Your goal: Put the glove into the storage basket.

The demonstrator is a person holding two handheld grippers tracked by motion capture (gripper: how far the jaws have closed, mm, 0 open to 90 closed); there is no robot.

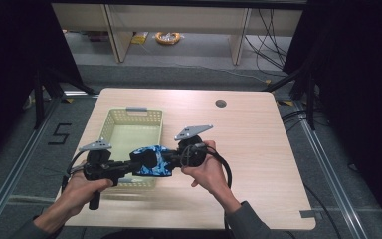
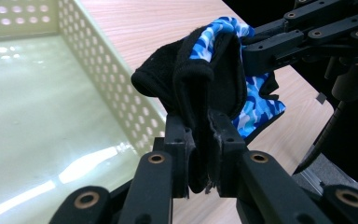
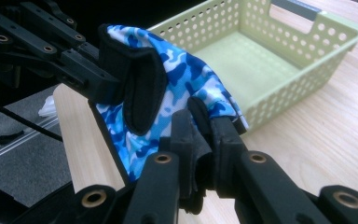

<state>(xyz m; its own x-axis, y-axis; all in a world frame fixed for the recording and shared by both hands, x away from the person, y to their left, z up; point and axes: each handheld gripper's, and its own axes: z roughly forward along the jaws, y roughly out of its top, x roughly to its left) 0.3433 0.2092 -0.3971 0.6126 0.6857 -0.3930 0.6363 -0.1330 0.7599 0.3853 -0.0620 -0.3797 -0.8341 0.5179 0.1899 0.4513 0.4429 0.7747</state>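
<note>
A blue camouflage cloth piece with black trim (image 1: pixel 151 162) hangs in the air between my two grippers, over the near right corner of a pale green perforated basket (image 1: pixel 110 122). My left gripper (image 1: pixel 138 163) is shut on its left end; in the left gripper view the black fabric (image 2: pixel 205 84) is pinched between the jaws of the left gripper (image 2: pixel 204 149). From the other side my right gripper (image 1: pixel 169 158) is shut on the right end, and in the right gripper view the camouflage cloth (image 3: pixel 177 79) rises out of the right gripper (image 3: pixel 203 140).
The basket (image 3: pixel 307 42) looks empty and stands on the left half of a light wooden table (image 1: pixel 258 149). A round cable hole (image 1: pixel 221 103) lies near the far edge. Beyond the table are desk legs and floor cables.
</note>
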